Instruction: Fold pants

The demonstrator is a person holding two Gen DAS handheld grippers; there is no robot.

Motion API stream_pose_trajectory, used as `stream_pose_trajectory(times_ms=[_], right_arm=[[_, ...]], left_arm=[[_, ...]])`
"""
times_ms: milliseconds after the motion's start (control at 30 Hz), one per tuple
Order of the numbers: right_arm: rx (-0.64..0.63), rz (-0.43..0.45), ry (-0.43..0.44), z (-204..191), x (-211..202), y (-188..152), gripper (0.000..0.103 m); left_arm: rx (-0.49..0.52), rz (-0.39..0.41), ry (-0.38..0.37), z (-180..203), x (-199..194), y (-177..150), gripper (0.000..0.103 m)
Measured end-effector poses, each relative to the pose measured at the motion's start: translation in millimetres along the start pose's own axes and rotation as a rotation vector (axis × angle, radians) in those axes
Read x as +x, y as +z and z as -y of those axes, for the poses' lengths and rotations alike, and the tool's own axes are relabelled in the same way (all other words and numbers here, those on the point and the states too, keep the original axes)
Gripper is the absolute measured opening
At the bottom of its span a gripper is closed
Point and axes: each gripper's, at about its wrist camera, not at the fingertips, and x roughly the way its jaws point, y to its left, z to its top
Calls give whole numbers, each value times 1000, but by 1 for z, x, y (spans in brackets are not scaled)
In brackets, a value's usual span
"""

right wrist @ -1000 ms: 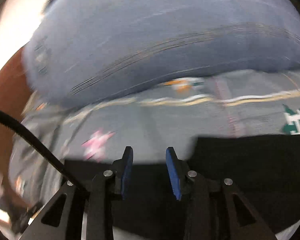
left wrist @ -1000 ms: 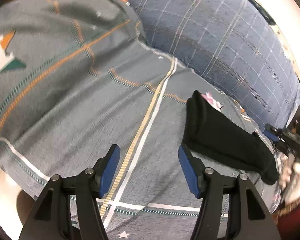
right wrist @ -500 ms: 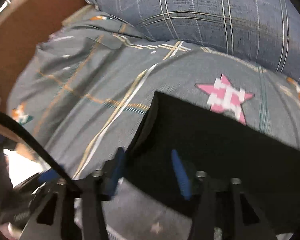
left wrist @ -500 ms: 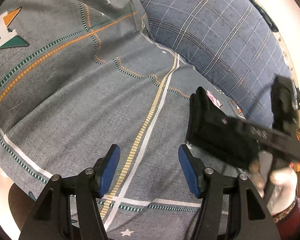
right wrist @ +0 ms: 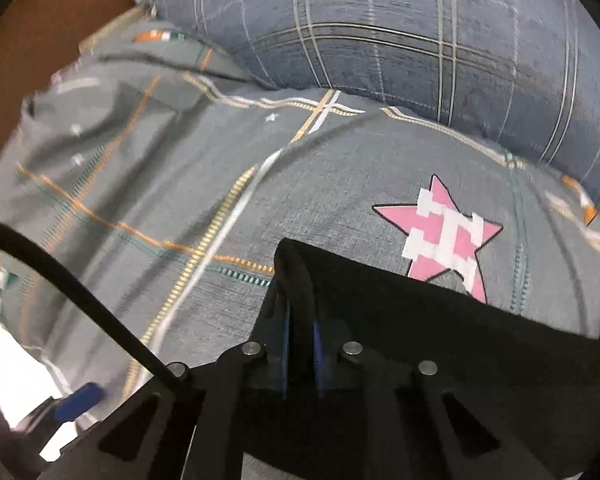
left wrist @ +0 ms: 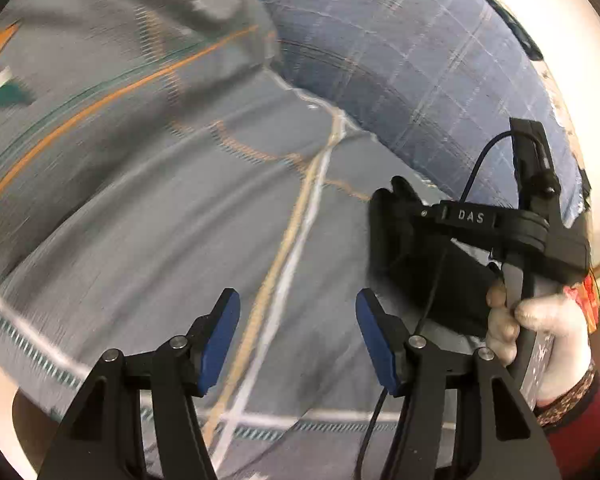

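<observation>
my right gripper pinches a corner of the black pants on the bed. my left gripper waits half open, empty. pants look partly folded; more folding left.

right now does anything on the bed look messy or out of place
Nothing stands out. The black pants lie folded flat on the grey bedspread, with the right gripper shut on their corner; the left gripper is open.

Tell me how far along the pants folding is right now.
Done: the black pants already lie folded into a narrow strip on the bedspread. In hand: the right gripper is pinching their corner; the left gripper hovers open, empty. Left: the final fold.
</observation>
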Motion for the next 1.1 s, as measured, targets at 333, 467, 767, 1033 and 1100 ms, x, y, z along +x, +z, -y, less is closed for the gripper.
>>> stream_pose_trajectory(times_ms=[333, 467, 767, 1033, 1100], right_arm=[[58, -2, 127, 14, -10, 1, 9], [91, 3, 180, 23, -15, -1, 10], [186, 129, 278, 69, -67, -12, 9], [363, 244, 242, 169, -111, -51, 9], [414, 258, 218, 196, -114, -65, 9]], left_arm=[[156, -94, -77, 59, 65, 13, 26], [104, -141, -151, 65, 75, 15, 6], [256, -121, -224, 152, 54, 9, 6], [354, -232, -295, 242, 98, -21, 6], [368, -259, -290, 258, 114, -30, 6]])
